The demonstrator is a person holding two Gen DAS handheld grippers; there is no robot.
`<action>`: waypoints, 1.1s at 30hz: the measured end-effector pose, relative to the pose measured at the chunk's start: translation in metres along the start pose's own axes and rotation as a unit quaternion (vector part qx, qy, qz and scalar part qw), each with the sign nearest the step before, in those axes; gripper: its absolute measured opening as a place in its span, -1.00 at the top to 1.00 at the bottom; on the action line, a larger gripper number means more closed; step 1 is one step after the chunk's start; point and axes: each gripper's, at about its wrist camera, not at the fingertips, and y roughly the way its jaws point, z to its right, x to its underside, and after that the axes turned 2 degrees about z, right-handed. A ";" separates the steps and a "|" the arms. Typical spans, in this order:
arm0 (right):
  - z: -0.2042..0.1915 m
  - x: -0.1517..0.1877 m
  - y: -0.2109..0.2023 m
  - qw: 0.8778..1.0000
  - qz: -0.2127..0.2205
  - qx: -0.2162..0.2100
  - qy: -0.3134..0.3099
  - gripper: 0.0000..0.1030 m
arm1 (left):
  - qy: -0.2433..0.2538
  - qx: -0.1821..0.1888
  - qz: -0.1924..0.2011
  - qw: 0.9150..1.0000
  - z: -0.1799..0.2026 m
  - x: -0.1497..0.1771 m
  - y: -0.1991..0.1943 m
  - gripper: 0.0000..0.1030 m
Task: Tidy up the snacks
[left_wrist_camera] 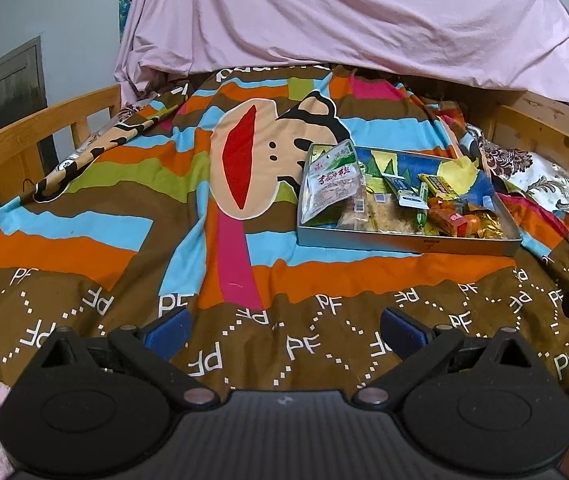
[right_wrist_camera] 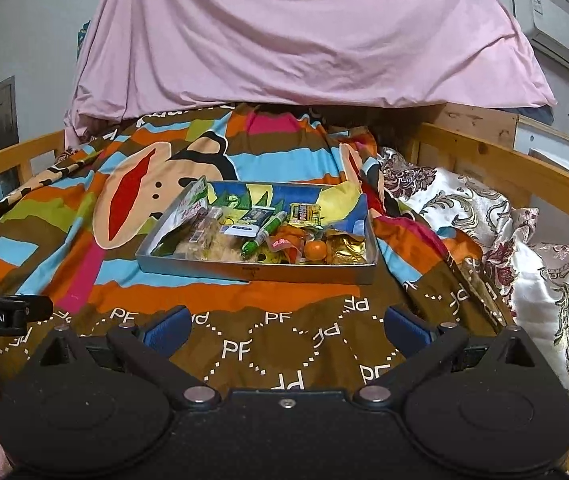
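A shallow grey tray [left_wrist_camera: 404, 242] [right_wrist_camera: 252, 272] sits on the colourful monkey bedspread [left_wrist_camera: 84, 240] [right_wrist_camera: 64, 216], holding several snacks. A green and white packet [left_wrist_camera: 330, 178] [right_wrist_camera: 190, 208] leans at its left end. A green tube [right_wrist_camera: 264, 234], a small orange [right_wrist_camera: 316, 249] and gold wrappers [right_wrist_camera: 346, 246] [left_wrist_camera: 488, 226] lie toward its right. My left gripper [left_wrist_camera: 282, 330] is open and empty, low over the bedspread, well short of the tray. My right gripper [right_wrist_camera: 286, 330] is open and empty too, in front of the tray.
A wooden bed rail [left_wrist_camera: 36, 132] [right_wrist_camera: 524, 168] runs along both sides. A pink sheet [left_wrist_camera: 344, 20] [right_wrist_camera: 284, 32] hangs at the far end. A floral quilt [right_wrist_camera: 504, 240] is bunched at the right. The left gripper's body [right_wrist_camera: 0, 314] shows at the right wrist view's left edge.
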 end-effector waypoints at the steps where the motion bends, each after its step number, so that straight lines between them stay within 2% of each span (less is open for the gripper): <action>1: 0.000 0.000 0.001 1.000 -0.002 0.001 0.000 -0.99 | 0.002 0.001 -0.001 1.000 0.000 0.000 0.001 -0.99; 10: -0.005 0.003 0.012 1.000 -0.022 0.010 -0.011 -0.99 | 0.025 0.009 -0.034 0.999 0.009 -0.001 0.015 -0.99; 14: -0.007 0.004 0.018 0.999 -0.029 0.010 -0.010 -0.99 | 0.021 0.012 -0.029 0.999 0.009 -0.004 0.018 -0.99; 21: -0.003 0.005 0.034 0.999 -0.039 0.015 0.008 -0.99 | -0.010 -0.003 -0.027 1.000 0.008 -0.007 0.030 -0.99; 33: -0.004 0.009 0.042 0.999 -0.044 0.015 0.007 -0.99 | 0.010 -0.006 -0.027 1.000 0.014 -0.005 0.031 -0.99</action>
